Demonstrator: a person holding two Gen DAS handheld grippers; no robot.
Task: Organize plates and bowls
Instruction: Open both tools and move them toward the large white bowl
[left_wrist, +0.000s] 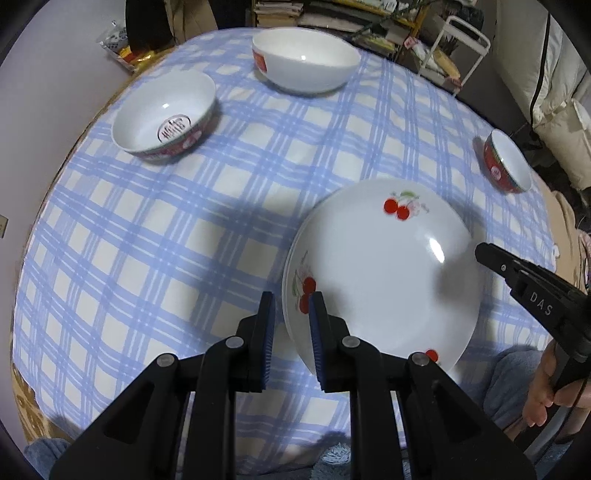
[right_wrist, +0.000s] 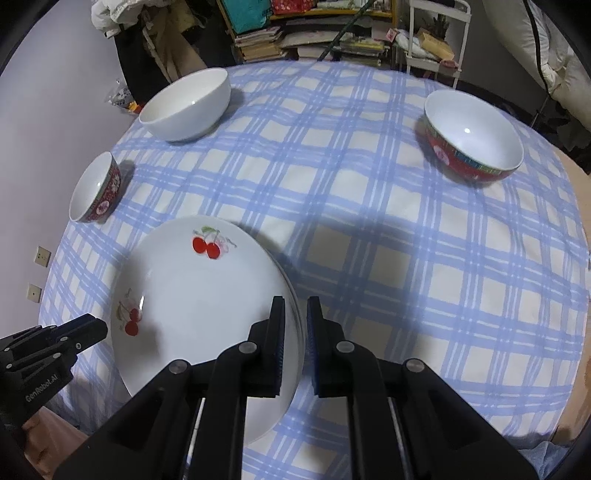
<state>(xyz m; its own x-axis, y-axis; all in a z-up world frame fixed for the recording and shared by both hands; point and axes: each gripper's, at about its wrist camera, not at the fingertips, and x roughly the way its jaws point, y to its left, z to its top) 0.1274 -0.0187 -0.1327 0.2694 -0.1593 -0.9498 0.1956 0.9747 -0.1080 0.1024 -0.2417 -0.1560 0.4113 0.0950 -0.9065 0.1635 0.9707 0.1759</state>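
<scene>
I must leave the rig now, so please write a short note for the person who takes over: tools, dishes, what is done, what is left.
Left tool: open, with its pads on either side of the cherry plate rim, not clamped.
Right tool: open, placed the same way on the opposite rim.
The plate sits at the near side of the checked cloth. A second rim shows under it, so perhaps two plates are stacked.
The white bowl, marked red bowl and second red bowl stand apart, each alone.
Left to do: probably gather the three bowls.
</scene>
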